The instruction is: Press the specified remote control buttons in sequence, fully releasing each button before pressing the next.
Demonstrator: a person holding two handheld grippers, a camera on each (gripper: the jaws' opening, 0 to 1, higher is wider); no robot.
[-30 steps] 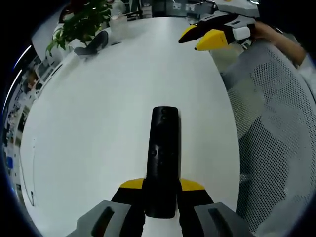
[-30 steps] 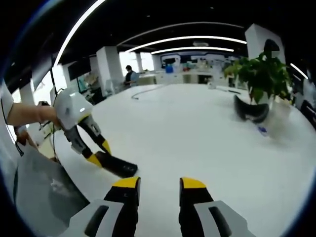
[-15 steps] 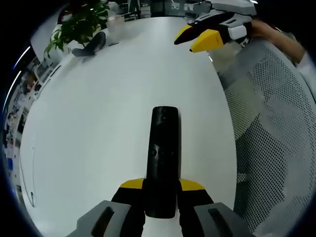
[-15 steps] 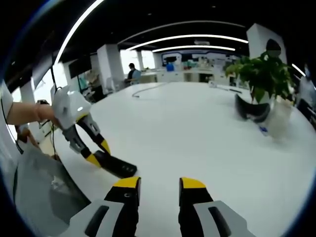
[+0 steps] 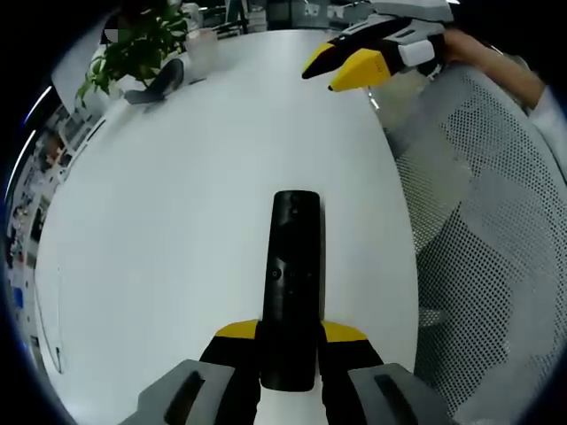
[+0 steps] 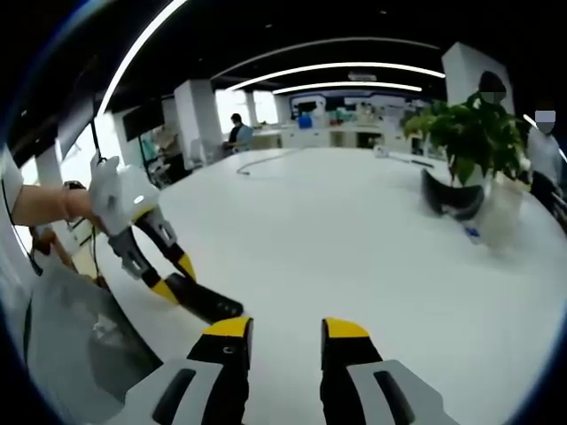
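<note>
White table [image 5: 177,177], left gripper [image 5: 288,341] clamping black remote [image 5: 292,283], right gripper [image 6: 285,329] parted, holding nothing

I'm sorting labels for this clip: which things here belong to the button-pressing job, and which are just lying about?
Job: the black remote control, clamped in the left gripper; the right gripper, open and empty.

Lying about: potted plant, dark headset beside it, mesh chair, all around the white table.
</note>
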